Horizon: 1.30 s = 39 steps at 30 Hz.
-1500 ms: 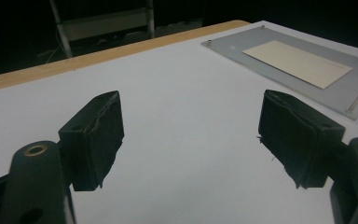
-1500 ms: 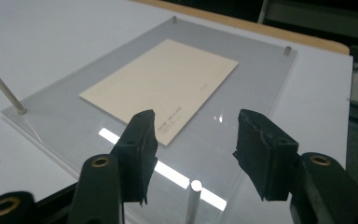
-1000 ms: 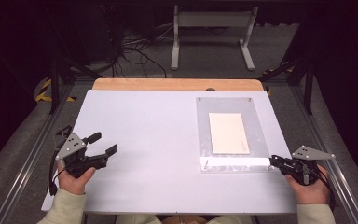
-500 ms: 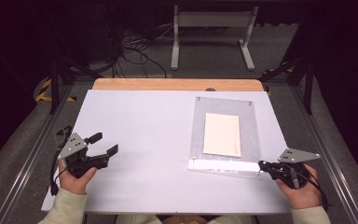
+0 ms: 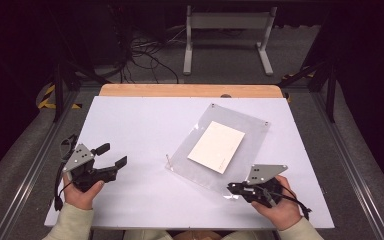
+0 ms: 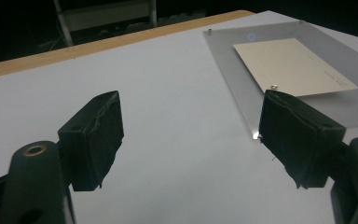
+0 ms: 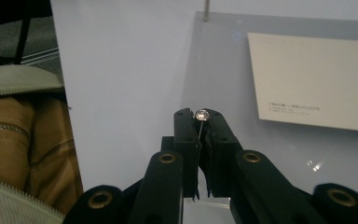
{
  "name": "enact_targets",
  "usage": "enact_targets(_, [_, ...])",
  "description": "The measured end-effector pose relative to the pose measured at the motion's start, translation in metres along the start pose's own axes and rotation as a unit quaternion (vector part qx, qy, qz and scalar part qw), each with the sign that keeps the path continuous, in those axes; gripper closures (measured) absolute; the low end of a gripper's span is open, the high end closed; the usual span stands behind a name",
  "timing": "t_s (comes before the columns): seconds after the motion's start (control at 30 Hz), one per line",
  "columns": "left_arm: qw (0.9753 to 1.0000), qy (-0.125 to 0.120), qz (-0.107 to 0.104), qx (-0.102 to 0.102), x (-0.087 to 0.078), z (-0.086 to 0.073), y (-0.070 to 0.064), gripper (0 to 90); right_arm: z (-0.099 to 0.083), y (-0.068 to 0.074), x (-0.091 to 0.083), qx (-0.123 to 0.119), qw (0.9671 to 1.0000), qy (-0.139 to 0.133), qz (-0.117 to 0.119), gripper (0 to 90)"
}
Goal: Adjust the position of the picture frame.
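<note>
clear acrylic frame point(image 5: 220, 150) | holds cream card point(image 5: 216, 147) | flat, skewed, table's right half

Your left hand-held gripper point(image 5: 111, 156) sits low over the bench's near left part, jaws spread wide and holding nothing, your hand point(image 5: 82, 192) behind it. Your right hand-held gripper point(image 5: 232, 188) sits at the bench's near right, jaws pressed together.
</note>
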<state>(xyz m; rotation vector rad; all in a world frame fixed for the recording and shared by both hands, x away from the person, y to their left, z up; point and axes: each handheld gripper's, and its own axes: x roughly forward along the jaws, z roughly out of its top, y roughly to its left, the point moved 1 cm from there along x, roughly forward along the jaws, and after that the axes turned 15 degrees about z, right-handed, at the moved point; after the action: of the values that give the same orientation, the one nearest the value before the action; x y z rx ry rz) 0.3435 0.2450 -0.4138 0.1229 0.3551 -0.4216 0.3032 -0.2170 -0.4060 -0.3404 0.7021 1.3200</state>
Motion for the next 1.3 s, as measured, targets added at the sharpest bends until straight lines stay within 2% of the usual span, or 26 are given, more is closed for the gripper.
enact_targets(0.07, [1.0, 0.0, 0.002, -0.002, 0.0, 0.0, 0.0, 22.2, 0.005, 0.0, 0.006, -0.004, 1.0, 0.0, 0.007, 84.5])
enact_targets(0.1, [1.0, 0.001, 0.001, -0.003, 0.0, 0.0, 0.001, 22.2, 0.014, 0.001, 0.018, -0.014, 0.9997, 0.004, 0.02, 84.4])
enact_targets(0.17, [1.0, 0.001, 0.001, -0.002, 0.0, -0.001, 0.0, 22.2, 0.023, 0.001, 0.03, -0.023, 0.9993, 0.006, 0.03, 84.3])
enact_targets(0.27, [1.0, 0.004, -0.002, 0.002, 0.001, -0.001, -0.001, 22.2, 0.032, 0.001, 0.041, -0.029, 0.9988, 0.003, 0.04, 84.2])
enact_targets(0.4, [1.0, 0.006, -0.002, 0.002, 0.003, -0.001, 0.0, 22.2, 0.048, -0.002, 0.063, -0.039, 0.9975, -0.005, 0.059, 84.0])
enact_targets(0.43, [1.0, 0.007, -0.003, 0.002, 0.003, -0.001, -0.001, 22.2, 0.054, -0.004, 0.074, -0.042, 0.9971, -0.006, 0.064, 84.1])
enact_targets(0.47, [1.0, 0.007, -0.003, 0.002, 0.003, -0.001, -0.001, 22.2, 0.054, -0.004, 0.074, -0.042, 0.9971, -0.006, 0.064, 84.1])
enact_targets(0.53, [1.0, 0.008, -0.004, 0.004, 0.004, -0.002, -0.002, 22.2, 0.058, -0.006, 0.091, -0.046, 0.9967, -0.001, 0.066, 84.1])
enact_targets(0.63, [0.9999, 0.012, -0.008, 0.009, 0.006, -0.002, -0.004, 22.2, 0.061, -0.008, 0.111, -0.052, 0.9971, 0.005, 0.054, 84.0])
enact_targets(0.73, [0.9997, 0.015, -0.011, 0.016, 0.007, -0.002, -0.007, 22.2, 0.062, -0.009, 0.119, -0.055, 0.9973, 0.007, 0.047, 83.4])
enact_targets(0.8, [0.9995, 0.02, -0.017, 0.019, 0.009, -0.003, -0.009, 22.2, 0.062, -0.01, 0.117, -0.056, 0.9973, 0.006, 0.046, 76.8])
enact_targets(0.83, [0.9994, 0.021, -0.021, 0.02, 0.01, -0.003, -0.011, 22.2, 0.062, -0.01, 0.113, -0.057, 0.9974, -0.004, 0.045, 72.1])
enact_targets(0.93, [0.9985, 0.023, -0.038, 0.033, 0.012, -0.002, -0.024, 22.2, 0.062, -0.01, 0.094, -0.063, 0.9956, -0.041, 0.055, 65.9])
enact_targets(0.97, [0.9982, 0.024, -0.044, 0.033, 0.013, -0.001, -0.028, 22.1, 0.061, -0.011, 0.082, -0.062, 0.995, -0.059, 0.052, 65.4])
enact_targets(1.03, [0.9968, 0.025, -0.06, 0.047, 0.016, 0.001, -0.04, 22.1, 0.058, -0.015, 0.067, -0.056, 0.9944, -0.078, 0.043, 65.3])
enact_targets(1.13, [0.9947, 0.027, -0.083, 0.055, 0.021, 0.004, -0.055, 22.1, 0.051, -0.024, 0.043, -0.033, 0.9926, -0.113, 0.031, 65.3])
enact_targets(1.27, [0.9895, 0.034, -0.125, 0.063, 0.029, 0.006, -0.076, 22.5, 0.04, -0.037, 0.017, -0.01, 0.9904, -0.138, -0.002, 64.3])
enact_targets(1.3, [0.9895, 0.034, -0.125, 0.063, 0.029, 0.006, -0.076, 22.8, 0.04, -0.037, 0.017, -0.01, 0.9904, -0.138, -0.002, 64.3])
